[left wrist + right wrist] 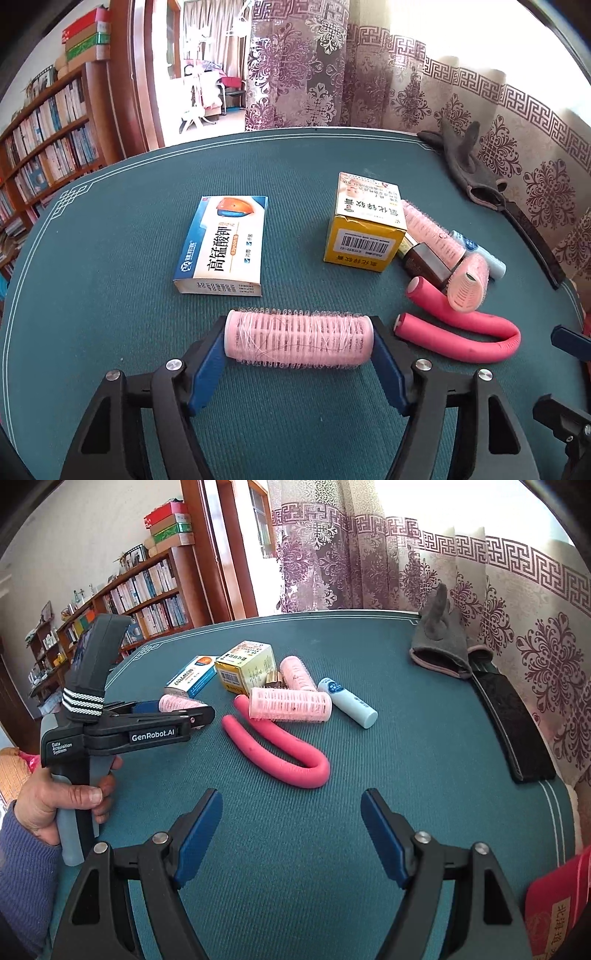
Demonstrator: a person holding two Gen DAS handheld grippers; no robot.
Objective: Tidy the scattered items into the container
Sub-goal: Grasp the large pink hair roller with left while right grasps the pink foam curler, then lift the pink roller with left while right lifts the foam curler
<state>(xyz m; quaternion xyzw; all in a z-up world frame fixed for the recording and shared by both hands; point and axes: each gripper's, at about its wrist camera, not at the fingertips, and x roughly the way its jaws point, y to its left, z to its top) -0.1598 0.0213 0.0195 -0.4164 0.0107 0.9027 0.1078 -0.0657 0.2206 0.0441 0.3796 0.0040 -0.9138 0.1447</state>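
Observation:
My left gripper (299, 341) is shut on a pink hair roller (297, 339), held end to end between its blue pads just above the green table mat (110, 332). It also shows in the right wrist view (184, 710), with the roller (177, 703) in it. My right gripper (291, 823) is open and empty over the mat (424, 757). Ahead lie a bent pink foam rod (280, 751), two more pink rollers (290, 703), a white tube (349, 701), a yellow box (245, 664) and a blue-white box (223, 245). No container is clearly visible.
A grey glove (441, 642) and a black flat strip (513, 723) lie at the mat's right edge. A red packet (554, 912) is at the lower right. Patterned curtains hang behind the table. A bookshelf (147, 590) stands at the left.

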